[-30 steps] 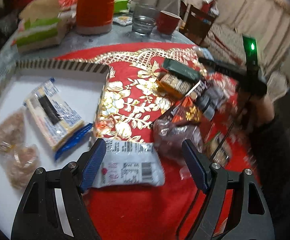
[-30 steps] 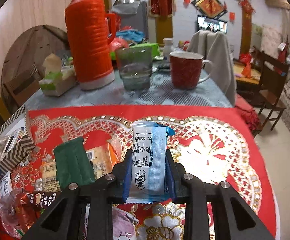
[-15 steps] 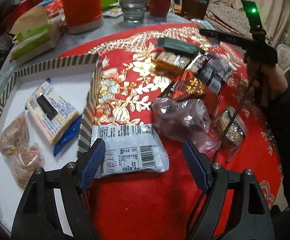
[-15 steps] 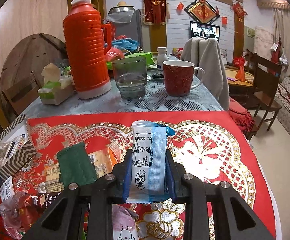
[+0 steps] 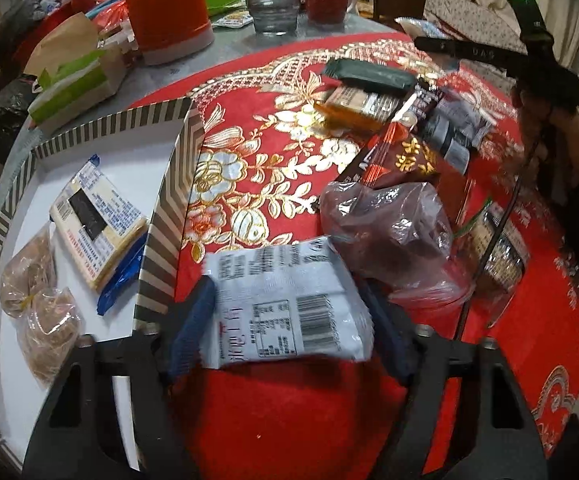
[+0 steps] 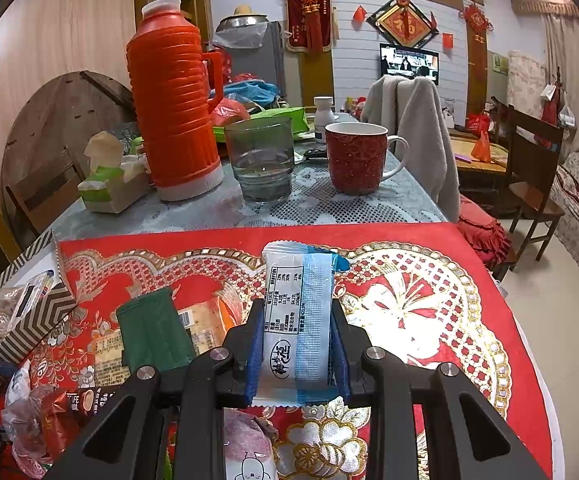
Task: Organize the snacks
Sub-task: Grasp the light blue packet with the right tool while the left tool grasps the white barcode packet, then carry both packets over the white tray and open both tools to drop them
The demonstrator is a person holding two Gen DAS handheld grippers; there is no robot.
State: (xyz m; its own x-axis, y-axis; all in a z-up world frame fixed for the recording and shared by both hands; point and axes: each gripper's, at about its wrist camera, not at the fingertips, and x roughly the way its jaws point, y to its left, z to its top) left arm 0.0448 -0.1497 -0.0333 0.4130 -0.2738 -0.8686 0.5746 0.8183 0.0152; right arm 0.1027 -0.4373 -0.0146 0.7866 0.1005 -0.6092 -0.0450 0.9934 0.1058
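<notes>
A white snack packet (image 5: 285,312) with a barcode lies on the red tablecloth (image 5: 273,408), just right of the striped box (image 5: 169,200). My left gripper (image 5: 285,292) is closing on it, and both blue pads touch its side edges. The box holds a yellow and blue cracker pack (image 5: 93,220) and two clear bags of brown pastries (image 5: 41,300). My right gripper (image 6: 296,312) is shut on a blue and white snack packet (image 6: 285,280), held upright above the cloth. A loose pile holds a green packet (image 6: 153,332), a coffee sachet (image 5: 401,160) and a clear bag (image 5: 385,224).
At the back of the table stand an orange thermos (image 6: 173,112), a glass of water (image 6: 263,160), a red mug (image 6: 355,158) and a tissue box (image 6: 109,188). A person's hand (image 5: 561,132) holds the right gripper over the pile. Chairs stand to the right.
My left gripper has come down over the white packet and its jaws have narrowed until the pads meet the packet's edges. The right gripper and its packet have stayed still.
</notes>
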